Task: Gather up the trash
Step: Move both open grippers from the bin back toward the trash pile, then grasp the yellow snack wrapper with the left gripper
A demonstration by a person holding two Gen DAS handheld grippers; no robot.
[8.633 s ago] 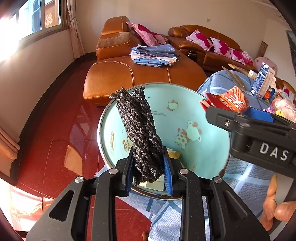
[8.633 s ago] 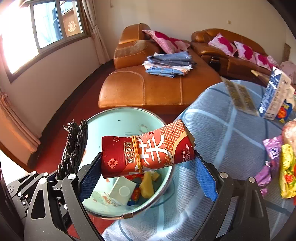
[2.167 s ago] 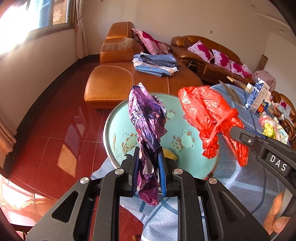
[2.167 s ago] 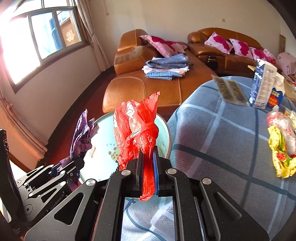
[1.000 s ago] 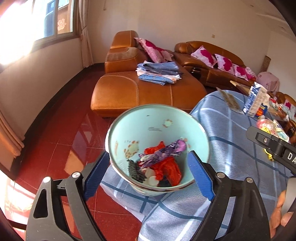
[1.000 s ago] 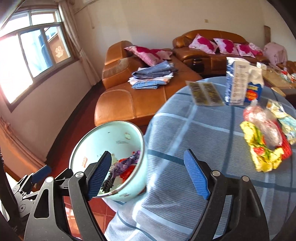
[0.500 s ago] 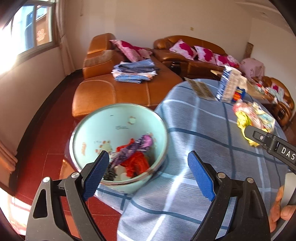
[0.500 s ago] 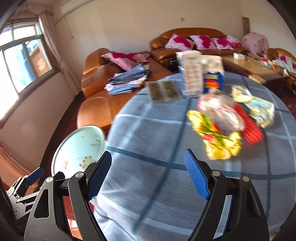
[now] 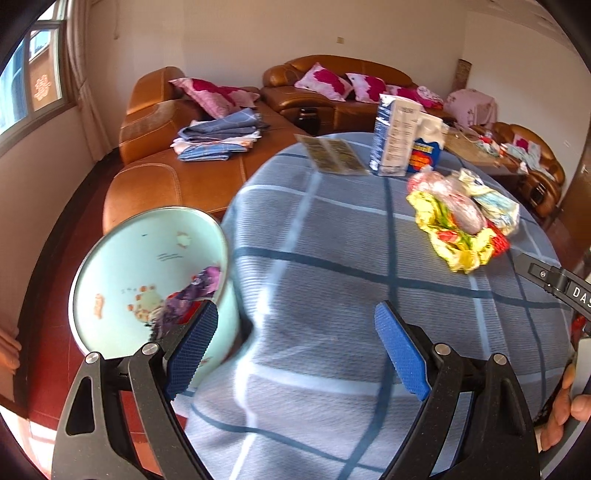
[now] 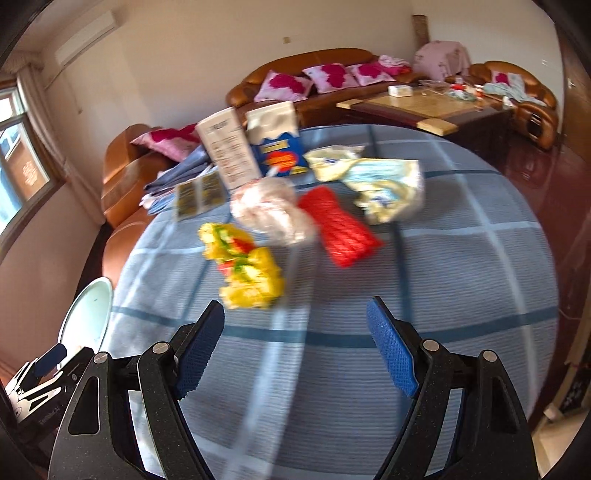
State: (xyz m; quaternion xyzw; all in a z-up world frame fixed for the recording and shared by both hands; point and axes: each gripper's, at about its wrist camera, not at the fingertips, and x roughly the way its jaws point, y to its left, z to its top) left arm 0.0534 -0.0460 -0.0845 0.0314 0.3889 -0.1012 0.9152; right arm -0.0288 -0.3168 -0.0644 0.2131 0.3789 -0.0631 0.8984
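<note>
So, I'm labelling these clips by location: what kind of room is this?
Most likely a home living room: leather sofas with pink cushions, a coffee table, and a cloth-covered round table.

Cream walls all round, glossy red floor below. Tan leather sofas with pink cushions line the far wall, and daylight pours through the window at left.

Wrappers on checked tablecloth
</note>
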